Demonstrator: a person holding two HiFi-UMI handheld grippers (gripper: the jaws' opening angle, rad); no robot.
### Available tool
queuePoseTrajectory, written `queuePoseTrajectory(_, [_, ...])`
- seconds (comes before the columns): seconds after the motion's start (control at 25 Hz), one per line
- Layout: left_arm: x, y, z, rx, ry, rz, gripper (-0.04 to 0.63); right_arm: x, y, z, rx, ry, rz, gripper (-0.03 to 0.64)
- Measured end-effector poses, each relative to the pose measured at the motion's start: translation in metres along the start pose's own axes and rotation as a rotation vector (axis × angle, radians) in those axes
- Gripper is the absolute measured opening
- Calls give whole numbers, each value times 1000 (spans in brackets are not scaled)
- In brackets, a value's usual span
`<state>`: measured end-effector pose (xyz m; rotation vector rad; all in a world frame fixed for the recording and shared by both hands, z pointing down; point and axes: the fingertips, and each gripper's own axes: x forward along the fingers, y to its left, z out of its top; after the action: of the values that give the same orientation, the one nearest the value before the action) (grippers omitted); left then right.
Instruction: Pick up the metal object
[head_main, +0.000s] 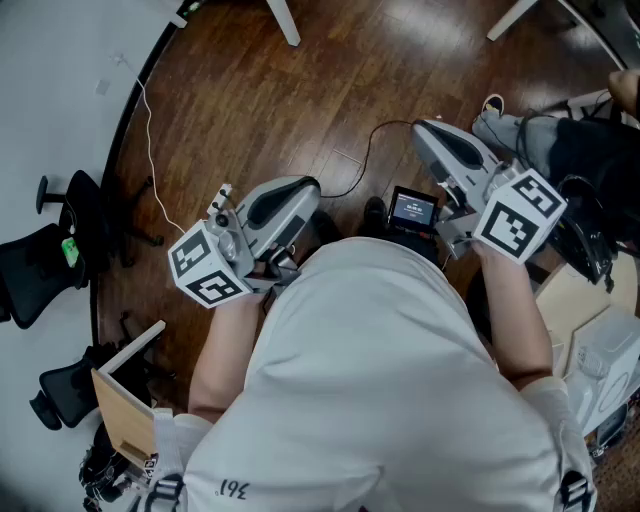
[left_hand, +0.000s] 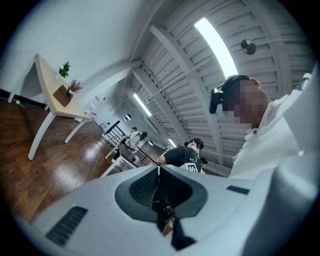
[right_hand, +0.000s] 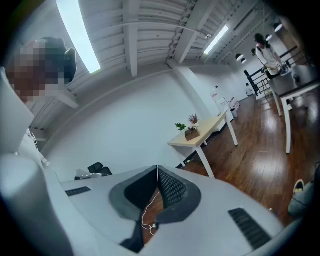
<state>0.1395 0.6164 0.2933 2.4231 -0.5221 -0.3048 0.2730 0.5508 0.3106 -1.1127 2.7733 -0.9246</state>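
No metal object shows in any view. In the head view the person holds both grippers close to the chest, above a dark wooden floor (head_main: 300, 110). The left gripper (head_main: 300, 188) is a white shell with dark inner pads and a marker cube (head_main: 208, 265) at its rear. The right gripper (head_main: 425, 128) points up and to the left, its marker cube (head_main: 518, 215) behind it. In the left gripper view the left gripper (left_hand: 158, 169) has its jaw tips meeting, nothing between them. The right gripper (right_hand: 157, 168) looks the same in its own view: tips together, empty.
A small screen device (head_main: 412, 210) sits at the person's waist. A white cable (head_main: 150, 130) trails across the floor. Black office chairs (head_main: 45, 265) stand at the left, a light wooden table (right_hand: 205, 131) with plants by the wall, and boxes (head_main: 610, 360) at the right. Other people (left_hand: 182, 156) stand further off.
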Motion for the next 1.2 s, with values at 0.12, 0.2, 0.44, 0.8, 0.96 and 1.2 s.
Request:
queuePoseTrajectory(0.12, [9, -1, -6, -1, -1, 18, 12, -2, -5, -1, -46, 5, -37, 3])
queuePoseTrajectory(0.2, [14, -2, -10, -3, -2, 33, 12, -4, -6, -4, -49, 12, -44, 3])
queuePoseTrajectory(0.44, [4, 5, -5, 19, -14, 94, 12, 12, -5, -17, -36, 52, -17, 3])
queuePoseTrajectory(0.8, [-45, 33, 19, 28, -6, 92, 12, 55, 17, -20, -63, 45, -69, 3])
queuePoseTrajectory(0.96, [-62, 48, 28, 34, -3, 84, 12, 72, 24, -18, -75, 38, -94, 3])
queuePoseTrajectory(1.2, [-73, 57, 38, 31, 13, 58, 14, 82, 27, -12, -78, 27, -147, 3])
